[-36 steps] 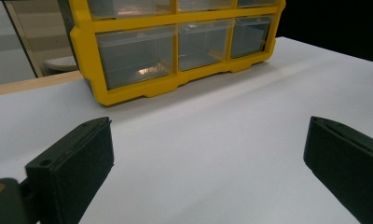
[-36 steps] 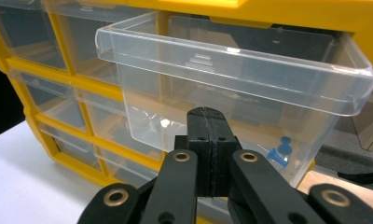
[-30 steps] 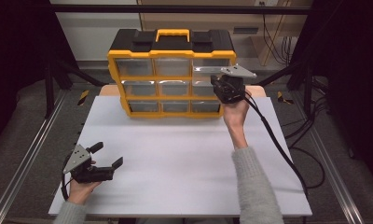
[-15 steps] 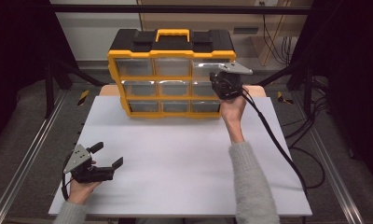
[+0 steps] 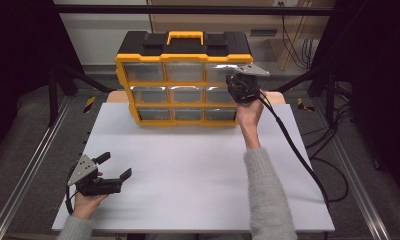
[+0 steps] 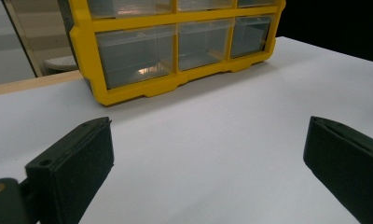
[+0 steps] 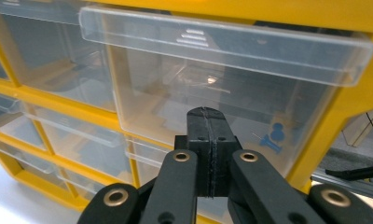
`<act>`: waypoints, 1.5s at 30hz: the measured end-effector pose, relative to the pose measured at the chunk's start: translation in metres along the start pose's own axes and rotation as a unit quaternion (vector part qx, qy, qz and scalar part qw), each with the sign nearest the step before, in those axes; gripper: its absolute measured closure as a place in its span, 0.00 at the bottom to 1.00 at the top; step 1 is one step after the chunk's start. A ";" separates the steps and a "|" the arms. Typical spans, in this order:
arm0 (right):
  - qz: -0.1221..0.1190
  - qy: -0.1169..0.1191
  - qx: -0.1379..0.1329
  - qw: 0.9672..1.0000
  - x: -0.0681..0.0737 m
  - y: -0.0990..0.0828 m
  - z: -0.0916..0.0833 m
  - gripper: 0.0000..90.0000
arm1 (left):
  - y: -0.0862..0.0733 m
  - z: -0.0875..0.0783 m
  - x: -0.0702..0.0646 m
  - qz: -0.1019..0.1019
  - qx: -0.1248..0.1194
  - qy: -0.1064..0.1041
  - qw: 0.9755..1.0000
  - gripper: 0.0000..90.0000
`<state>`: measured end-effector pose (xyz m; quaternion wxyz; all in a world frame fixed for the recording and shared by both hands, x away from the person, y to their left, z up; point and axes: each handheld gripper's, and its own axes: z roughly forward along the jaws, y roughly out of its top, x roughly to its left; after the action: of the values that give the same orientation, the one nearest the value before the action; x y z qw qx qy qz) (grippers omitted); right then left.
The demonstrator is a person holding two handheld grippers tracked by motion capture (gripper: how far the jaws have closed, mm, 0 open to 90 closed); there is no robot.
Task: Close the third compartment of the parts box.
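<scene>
A yellow organizer (image 5: 183, 57) with a black top and clear drawers stands at the back of the white table (image 5: 188, 165). My right gripper (image 5: 234, 84) is held up against its right side, at the top right drawer (image 5: 219, 73). In the right gripper view the jaws are pressed together, nothing between them, and the tip (image 7: 207, 116) is just in front of that drawer's clear front (image 7: 222, 88). A small blue part (image 7: 275, 135) lies inside it. My left gripper (image 5: 115, 166) rests near the table's front left corner, open and empty, facing the organizer (image 6: 142, 91).
The right gripper's black cable (image 5: 293, 150) trails across the table's right side and off its edge. Metal rails (image 5: 33, 165) run along both sides of the table. A wooden board edge (image 6: 31, 81) shows behind the organizer.
My right gripper has edged slightly up and left along the organizer's front. The left gripper has stayed in place.
</scene>
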<state>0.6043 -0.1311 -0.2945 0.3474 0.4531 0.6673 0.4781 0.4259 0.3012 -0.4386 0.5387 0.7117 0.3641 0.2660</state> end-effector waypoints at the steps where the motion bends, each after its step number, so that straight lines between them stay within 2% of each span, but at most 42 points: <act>1: 0.002 -0.001 0.001 1.000 -0.001 0.000 0.001 1.00 | 0.000 0.000 0.000 0.000 0.000 0.000 1.000 0.01; 11: 0.002 -0.006 0.003 1.000 -0.002 0.000 0.005 1.00 | 0.000 0.000 0.000 0.000 0.000 0.000 1.000 0.01; 15: 0.004 0.002 0.001 1.000 -0.001 0.000 0.002 1.00 | 0.000 0.000 0.000 -0.001 -0.001 0.000 1.000 0.01; 19: -0.003 0.018 -0.012 1.000 0.004 0.000 -0.009 0.99 | 0.001 0.000 0.000 0.001 -0.002 -0.001 1.000 0.01; 26: -0.009 0.056 -0.029 0.998 0.007 -0.009 -0.045 0.87 | 0.001 0.001 -0.001 0.002 -0.001 -0.003 1.000 0.01; 34: -0.001 0.083 -0.045 0.996 0.000 -0.031 -0.079 0.66 | 0.001 0.001 -0.002 0.003 0.000 -0.002 1.000 0.01; 36: -0.001 0.086 -0.051 0.995 -0.001 -0.037 -0.085 0.57 | 0.001 0.001 -0.002 0.003 0.000 -0.002 1.000 0.01; 39: 0.002 0.097 -0.053 0.994 -0.004 -0.048 -0.095 0.47 | 0.001 0.001 -0.002 0.003 0.000 -0.002 1.000 0.01; 45: 0.006 0.099 -0.063 0.993 -0.007 -0.070 -0.113 0.26 | 0.001 0.001 -0.002 0.001 -0.001 -0.001 1.000 0.01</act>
<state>0.4865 -0.1828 -0.3270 0.3043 0.3848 0.6640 0.5643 0.4255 0.2988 -0.4382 0.5393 0.7120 0.3622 0.2663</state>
